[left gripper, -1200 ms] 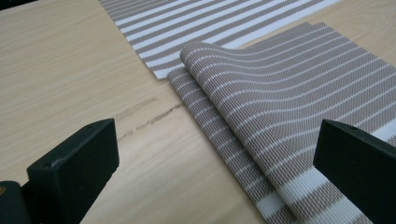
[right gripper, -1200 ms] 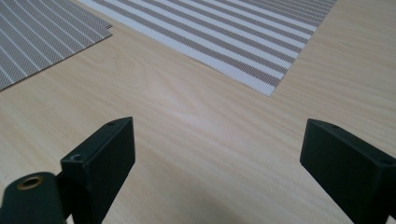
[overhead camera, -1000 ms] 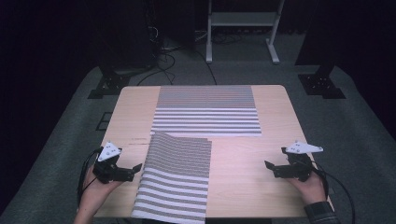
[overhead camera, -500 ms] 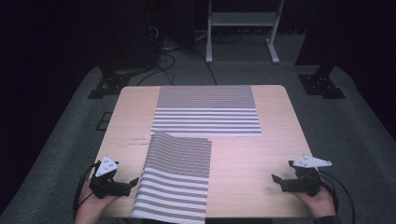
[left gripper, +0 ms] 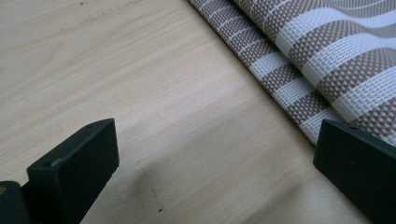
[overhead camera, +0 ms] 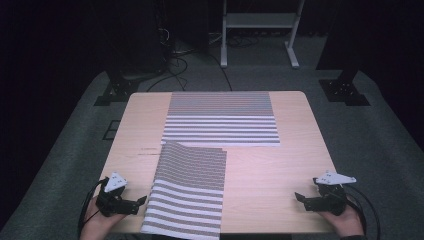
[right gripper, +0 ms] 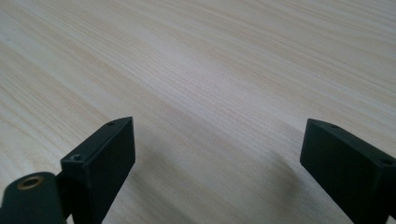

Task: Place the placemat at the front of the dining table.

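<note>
High view: striped placemat point(overhead camera: 187, 192) at near table point(overhead camera: 260, 175) edge, overhanging; left gripper point(overhead camera: 135, 204) beside it, right gripper point(overhead camera: 301, 199) well apart; left gripper view: jaws spread, empty; right gripper view: same; risk: nudged mat slides off edge

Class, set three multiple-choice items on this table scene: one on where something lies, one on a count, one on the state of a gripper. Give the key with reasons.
1. Where does the nearer striped mat lie?
A. left of the table's middle, by the near edge
B. at the far right corner
C. on the floor

2. How many striped mats lie on the table?
A. one
B. two
C. four

3. How do the left gripper's jaws stand?
A. shut on a mat
B. shut, holding nothing
C. open, over bare wood beside the mat

Key: A, it overhangs the near edge; B, the farther striped mat lies beyond; C, the jaws stand wide apart.
</note>
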The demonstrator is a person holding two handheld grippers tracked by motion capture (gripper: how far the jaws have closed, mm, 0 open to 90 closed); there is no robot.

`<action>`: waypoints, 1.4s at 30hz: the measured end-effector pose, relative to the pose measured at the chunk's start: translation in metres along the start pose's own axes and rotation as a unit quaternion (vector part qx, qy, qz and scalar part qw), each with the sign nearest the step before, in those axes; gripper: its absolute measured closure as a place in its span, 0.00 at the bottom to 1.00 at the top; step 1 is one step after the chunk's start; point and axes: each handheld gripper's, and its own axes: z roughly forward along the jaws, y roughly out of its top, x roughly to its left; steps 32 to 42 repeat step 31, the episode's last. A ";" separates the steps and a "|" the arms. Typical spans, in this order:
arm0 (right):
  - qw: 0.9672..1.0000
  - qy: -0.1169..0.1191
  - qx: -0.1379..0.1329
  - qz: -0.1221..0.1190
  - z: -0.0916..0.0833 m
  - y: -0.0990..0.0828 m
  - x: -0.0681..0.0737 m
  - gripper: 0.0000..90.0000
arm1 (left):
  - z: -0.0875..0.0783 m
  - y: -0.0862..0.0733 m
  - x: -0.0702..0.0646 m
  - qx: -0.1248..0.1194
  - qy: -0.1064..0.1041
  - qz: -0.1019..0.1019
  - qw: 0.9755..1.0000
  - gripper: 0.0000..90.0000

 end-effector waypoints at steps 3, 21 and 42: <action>1.000 -0.001 0.005 -0.007 0.002 -0.001 0.000 0.10 | 0.002 -0.002 0.001 0.005 -0.001 -0.001 1.000 0.00; 1.000 0.011 -0.004 -0.001 0.004 -0.005 -0.003 0.10 | 0.008 -0.008 0.002 -0.004 -0.015 -0.006 1.000 0.00; 1.000 0.008 -0.004 0.004 0.004 -0.005 -0.002 0.10 | 0.009 -0.007 0.002 -0.005 -0.019 -0.003 1.000 0.00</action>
